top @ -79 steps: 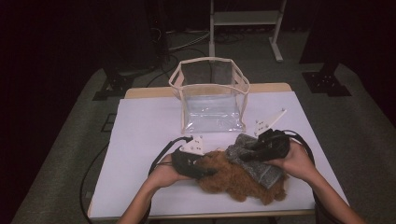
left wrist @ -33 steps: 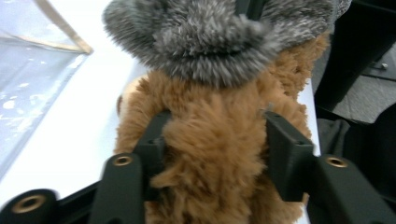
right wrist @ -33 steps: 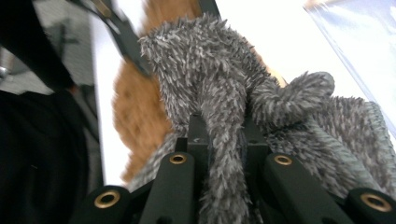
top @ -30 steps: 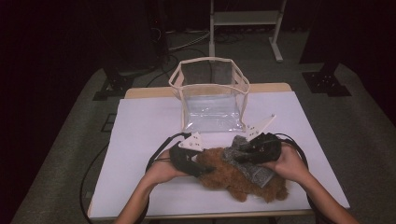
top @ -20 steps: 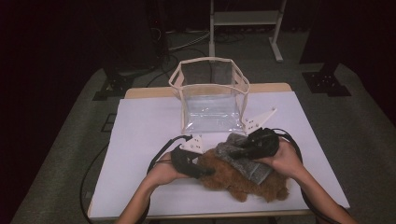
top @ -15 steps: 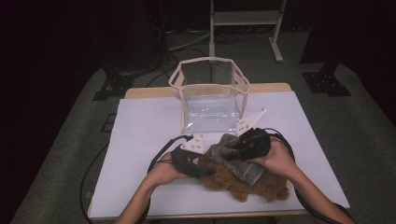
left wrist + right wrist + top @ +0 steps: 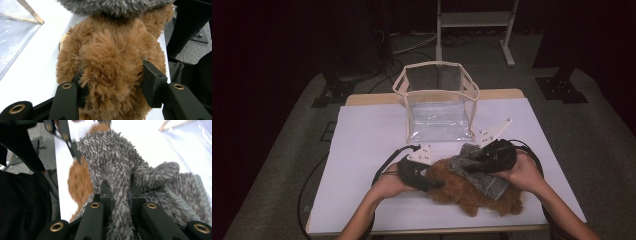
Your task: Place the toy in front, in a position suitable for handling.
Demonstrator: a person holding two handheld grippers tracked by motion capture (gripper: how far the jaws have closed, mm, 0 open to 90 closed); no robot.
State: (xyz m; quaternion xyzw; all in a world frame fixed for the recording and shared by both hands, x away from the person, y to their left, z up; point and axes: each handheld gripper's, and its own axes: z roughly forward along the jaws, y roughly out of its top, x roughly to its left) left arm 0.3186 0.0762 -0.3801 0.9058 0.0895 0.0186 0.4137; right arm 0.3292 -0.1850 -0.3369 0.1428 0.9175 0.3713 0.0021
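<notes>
Pinching shaggy brown fur [image 7: 112, 75], left gripper [image 7: 113, 87], right gripper [image 7: 120, 197] fingers clamping spiky grey plush [image 7: 117, 170].

We see a shaggy reddish-brown plush toy [image 7: 472, 192] with a speckled grey fuzzy cloth [image 7: 477, 172] draped over it, on a white counter [image 7: 367, 145]. The clear plastic bag [image 7: 438, 102] has beige trim. Both hand-held grippers are black, with brass-coloured rivets and white plates.

The high view is dim, dark at its edges, the white table [image 7: 362, 150] brightest. Right gripper view's upper part is motion-blurred.
</notes>
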